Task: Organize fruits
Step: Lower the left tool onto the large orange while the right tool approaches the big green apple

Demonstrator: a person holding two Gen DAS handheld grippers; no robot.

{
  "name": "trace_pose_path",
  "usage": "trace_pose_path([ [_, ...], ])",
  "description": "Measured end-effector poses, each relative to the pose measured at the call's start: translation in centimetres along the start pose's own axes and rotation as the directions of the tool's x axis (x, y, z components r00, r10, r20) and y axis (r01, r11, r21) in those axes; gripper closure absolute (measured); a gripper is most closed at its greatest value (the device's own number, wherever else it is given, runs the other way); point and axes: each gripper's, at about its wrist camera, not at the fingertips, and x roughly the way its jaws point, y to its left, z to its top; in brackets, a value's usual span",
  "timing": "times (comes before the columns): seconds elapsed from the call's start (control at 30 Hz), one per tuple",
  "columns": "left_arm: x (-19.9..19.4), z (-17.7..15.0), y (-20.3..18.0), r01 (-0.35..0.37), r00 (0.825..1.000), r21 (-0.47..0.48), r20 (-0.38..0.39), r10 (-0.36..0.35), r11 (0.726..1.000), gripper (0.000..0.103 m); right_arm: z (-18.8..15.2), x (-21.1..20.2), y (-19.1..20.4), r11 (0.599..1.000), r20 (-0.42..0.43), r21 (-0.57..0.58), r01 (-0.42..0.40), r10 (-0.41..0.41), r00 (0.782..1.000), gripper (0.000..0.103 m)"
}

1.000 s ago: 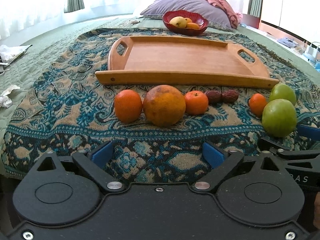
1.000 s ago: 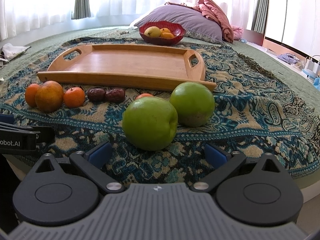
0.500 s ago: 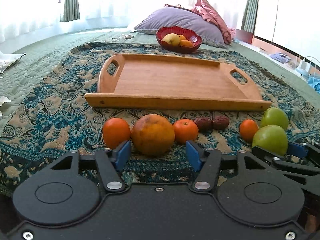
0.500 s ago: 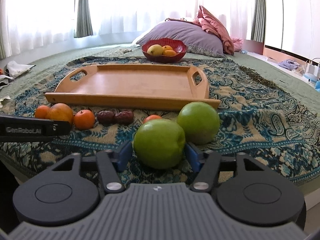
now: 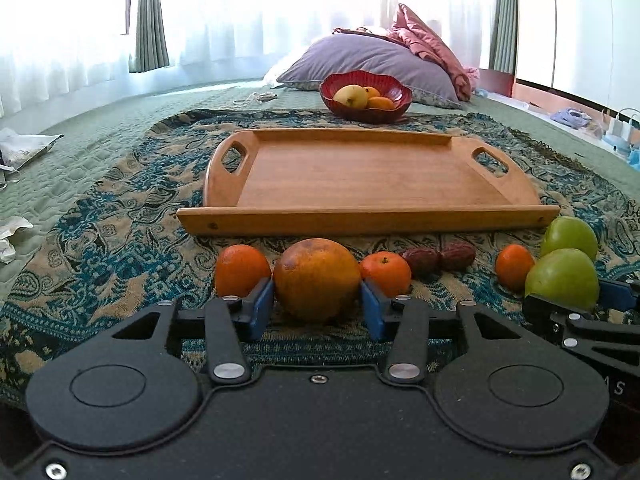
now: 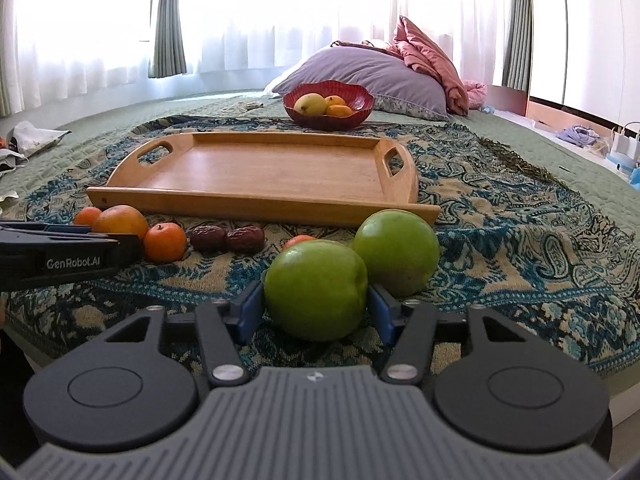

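On the patterned blue bedspread (image 5: 120, 240), the left gripper (image 5: 317, 306) pinches the large mottled orange (image 5: 317, 278) in the fruit row before the empty wooden tray (image 5: 368, 220), a small tangerine (image 5: 386, 272) just beside it. Further right, the right gripper (image 6: 316, 310) clamps the near green apple (image 6: 316, 288), which touches a second green apple (image 6: 398, 252).

I'm in a bedroom at home here, working right on top of a bed (image 6: 520, 128) with a green quilted cover. There's a patterned blue throw (image 6: 520, 216) spread over it, a purple pillow (image 6: 360, 68) and a bunched pink blanket (image 6: 432, 60) at the far end. Sheer white curtains (image 6: 280, 12) with green drapes (image 6: 168, 20) cover the big windows, and chargers (image 6: 624, 140) sit off to the right.
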Motion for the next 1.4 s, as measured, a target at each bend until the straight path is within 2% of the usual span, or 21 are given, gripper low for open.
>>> trace_pose_path([
  [0.27,-1.4,0.6,0.6,0.013,0.999,-0.034,0.037,-0.011,0.999,0.061,0.1,-1.0,0.1,0.999,0.044,0.014,-0.032,0.031,0.999,0.044],
  [0.37,-1.7,1.1,0.8,0.014,0.999,-0.046,0.047,-0.012,0.999,0.065,0.3,-1.2,0.2,0.999,0.063,0.015,-0.031,0.03,0.998,0.044],
  [0.47,-2.1,1.6,0.8,0.014,0.997,-0.039,0.073,-0.011,0.999,0.094,0.7,-1.4,0.2,0.999,0.084,0.032,-0.03,0.028,0.996,0.044],
  [0.53,-2.2,2.0,0.5,0.016,0.996,-0.017,0.086,-0.015,1.0,0.091,1.0,-1.4,0.1,0.999,0.097,0.033,-0.027,0.024,0.995,0.044],
  [0.6,-1.8,2.1,0.2,0.019,0.998,0.007,0.063,-0.019,1.0,0.091,1.2,-1.3,0.1,0.999,0.1,0.029,-0.025,0.022,0.995,0.044],
  [0.7,-1.4,1.2,0.2,0.017,0.999,-0.008,0.032,-0.016,1.0,0.09,1.4,-1.1,0.1,1.0,0.097,0.021,-0.022,0.02,0.995,0.044],
  [0.77,-1.7,0.5,0.3,0.018,0.999,-0.011,0.038,-0.017,1.0,0.089,1.2,-1.2,0.1,0.999,0.093,0.02,-0.025,0.023,0.995,0.044],
  [0.93,-1.8,-0.6,0.5,0.026,1.0,-0.02,0.012,-0.026,0.999,0.079,0.6,-1.3,0.3,0.999,0.076,0.019,-0.028,0.026,0.997,0.044],
  [1.0,-1.6,-0.9,0.7,0.016,1.0,-0.023,0.008,-0.016,1.0,0.071,0.5,-1.3,0.4,0.999,0.072,0.023,-0.029,0.028,0.997,0.044],
  [1.2,-0.3,-0.6,0.9,0.016,1.0,-0.038,0.002,-0.016,0.999,0.062,0.5,-1.2,0.4,0.999,0.072,0.019,-0.034,0.033,0.997,0.044],
  [1.4,0.9,-0.4,0.3,0.009,0.999,-0.013,0.032,-0.008,1.0,0.058,0.4,-1.1,0.5,0.999,0.065,0.016,-0.036,0.035,0.997,0.044],
])
